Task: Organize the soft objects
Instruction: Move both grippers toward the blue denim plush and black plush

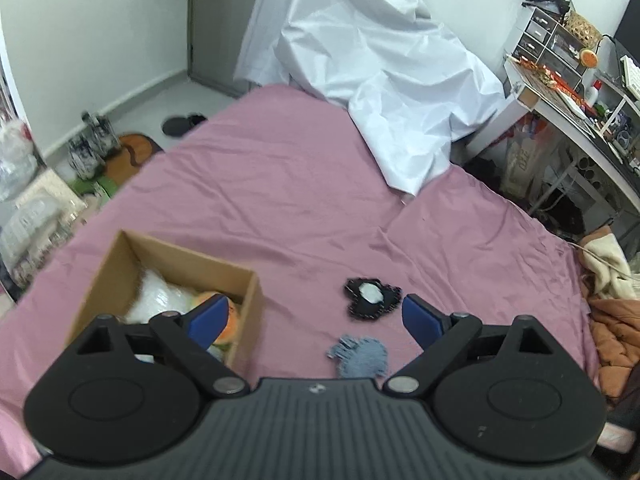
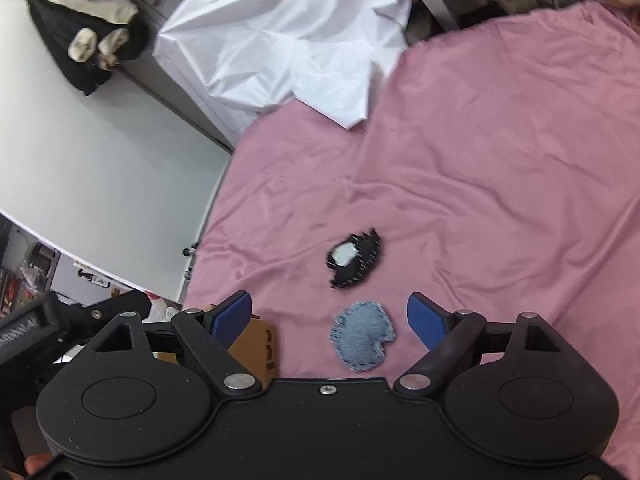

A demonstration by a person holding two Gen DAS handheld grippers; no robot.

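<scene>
Fingers above pink bedsheet

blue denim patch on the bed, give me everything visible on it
The blue denim patch is a small, flat piece of faded light-blue denim, roughly rounded with a lobe on one side and frayed, whitish edges. It lies flat on the pink bedsheet, held by nothing. The black patch sits just beyond it, apart. It lies ahead of the right gripper, between the open fingers, and the cardboard box is to its left.

Frayed denim patch, satiny pink bedsheet, matt cardboard box
</scene>
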